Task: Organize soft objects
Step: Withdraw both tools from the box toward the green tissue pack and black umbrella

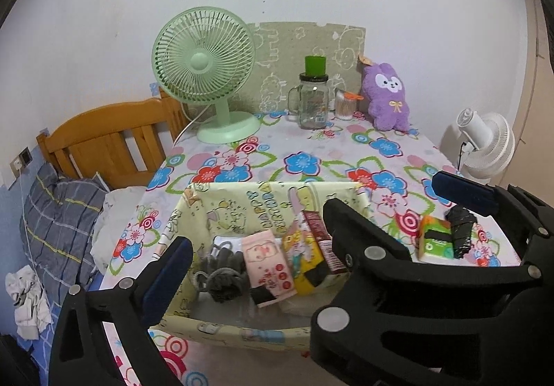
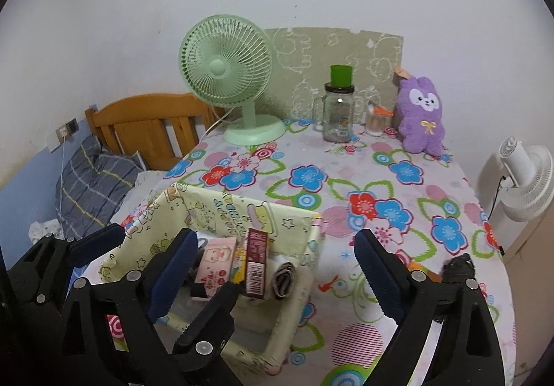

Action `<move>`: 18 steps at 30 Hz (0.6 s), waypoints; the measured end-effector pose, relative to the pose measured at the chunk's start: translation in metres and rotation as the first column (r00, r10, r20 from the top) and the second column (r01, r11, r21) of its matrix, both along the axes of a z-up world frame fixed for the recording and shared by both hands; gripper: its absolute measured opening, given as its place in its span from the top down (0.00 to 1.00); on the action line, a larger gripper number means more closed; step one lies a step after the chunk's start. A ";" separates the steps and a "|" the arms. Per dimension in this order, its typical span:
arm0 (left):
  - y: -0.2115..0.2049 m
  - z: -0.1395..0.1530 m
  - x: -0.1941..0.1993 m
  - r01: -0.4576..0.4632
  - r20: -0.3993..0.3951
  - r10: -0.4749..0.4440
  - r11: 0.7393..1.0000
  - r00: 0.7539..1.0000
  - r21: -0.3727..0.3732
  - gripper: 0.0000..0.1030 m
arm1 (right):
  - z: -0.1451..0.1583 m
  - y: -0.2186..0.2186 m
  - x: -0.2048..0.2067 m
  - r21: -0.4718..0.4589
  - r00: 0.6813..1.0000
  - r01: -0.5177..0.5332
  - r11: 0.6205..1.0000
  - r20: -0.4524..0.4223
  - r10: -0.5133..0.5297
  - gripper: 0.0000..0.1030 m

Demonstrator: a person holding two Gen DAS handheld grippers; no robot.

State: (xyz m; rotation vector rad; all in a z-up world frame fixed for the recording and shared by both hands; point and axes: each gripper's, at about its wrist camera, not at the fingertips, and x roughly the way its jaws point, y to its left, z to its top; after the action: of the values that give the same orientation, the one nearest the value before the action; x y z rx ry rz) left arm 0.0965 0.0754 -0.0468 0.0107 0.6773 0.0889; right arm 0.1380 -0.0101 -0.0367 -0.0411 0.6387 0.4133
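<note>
Yellow cartoon-print fabric basket (image 1: 242,202) sits at the floral tablecloth's (image 2: 346,160) near edge, stuffed with packets and grey fabric I can't really identify. Left gripper (image 1: 256,233) and right gripper (image 2: 273,249) both gape wide, holding nothing. Black bundle (image 2: 457,266) half-hidden behind the right one.

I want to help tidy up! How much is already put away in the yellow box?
Done: the pale yellow fabric box already holds a pink tissue pack and grey socks. In hand: nothing; left gripper and right gripper are open, empty. Left: green tissue pack and black rolled bundle on the tablecloth.
</note>
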 end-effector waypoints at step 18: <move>-0.048 0.023 -0.015 0.032 0.068 -0.032 0.999 0.997 0.000 0.01 | 0.024 -0.056 -0.022 0.020 0.996 0.060 0.998 0.068 -0.061 0.03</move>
State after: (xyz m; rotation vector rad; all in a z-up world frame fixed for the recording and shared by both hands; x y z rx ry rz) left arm 0.0816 0.0270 -0.0233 0.0171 0.6086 0.0581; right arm 0.1161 -0.0660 -0.0124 -0.0184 0.5666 0.3575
